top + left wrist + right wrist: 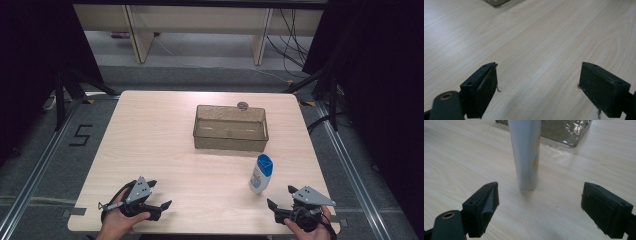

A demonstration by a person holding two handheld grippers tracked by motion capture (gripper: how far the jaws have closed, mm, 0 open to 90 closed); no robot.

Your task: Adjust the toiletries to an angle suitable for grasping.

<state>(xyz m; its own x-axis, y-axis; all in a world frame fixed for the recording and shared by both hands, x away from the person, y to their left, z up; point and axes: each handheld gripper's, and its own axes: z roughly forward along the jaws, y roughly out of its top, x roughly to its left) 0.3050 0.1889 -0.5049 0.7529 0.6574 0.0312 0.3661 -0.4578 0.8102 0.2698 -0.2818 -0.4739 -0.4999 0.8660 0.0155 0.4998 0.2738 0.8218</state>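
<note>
The upright bottle [526, 155], likely light, slick and tippy, stands at 12 o'clock of the released right gripper [539, 205]; grip mid-body

I work at a pale wood-grain desk [150, 150] with rounded corners, standing on grey carpeted floor [45, 160]. At twelve o'clock, beige panelled furniture [200, 20] with loose dark cables [290, 35] trailing beside it. Black curtains [380, 75] hang at three and nine o'clock. A black "5" marking [80, 135] lies at nine o'clock.
</note>
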